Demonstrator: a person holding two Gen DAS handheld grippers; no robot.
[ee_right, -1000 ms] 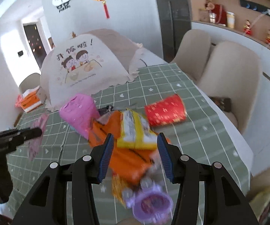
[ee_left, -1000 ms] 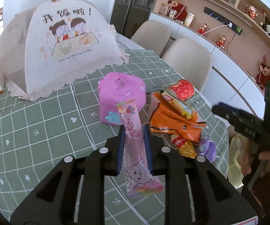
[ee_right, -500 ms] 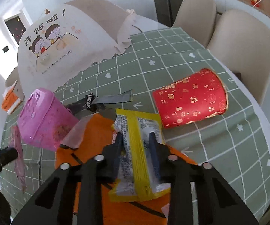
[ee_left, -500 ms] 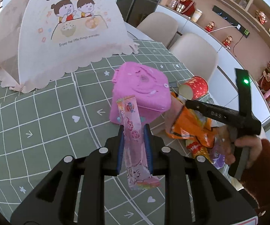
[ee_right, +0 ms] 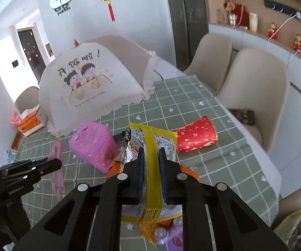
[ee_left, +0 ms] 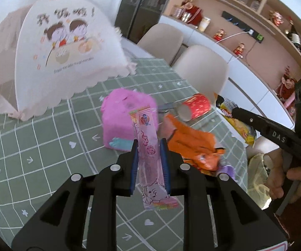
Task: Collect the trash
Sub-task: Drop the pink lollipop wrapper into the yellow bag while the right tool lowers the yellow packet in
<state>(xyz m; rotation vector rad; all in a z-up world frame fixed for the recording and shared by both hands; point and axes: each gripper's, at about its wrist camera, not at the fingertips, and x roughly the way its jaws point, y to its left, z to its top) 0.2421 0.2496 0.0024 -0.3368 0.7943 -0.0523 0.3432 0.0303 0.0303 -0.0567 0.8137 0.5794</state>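
Observation:
My left gripper is shut on a long pink snack wrapper, held above the green checked tablecloth. My right gripper has a yellow snack wrapper between its pads, lifted off the pile; its jaws are still closing and the pads press on it. In the left wrist view that yellow wrapper hangs from the right gripper at the right. On the table lie a pink pack, a tipped red paper cup, an orange bag and a purple item.
A white mesh food cover stands at the back left. Two beige chairs sit along the table's right edge. A yellowish bag hangs below that edge. An orange box lies at the far left.
My right gripper came down over the yellow wrapper, closed on it and lifted it off the orange bag. The left gripper kept its hold on the pink wrapper.

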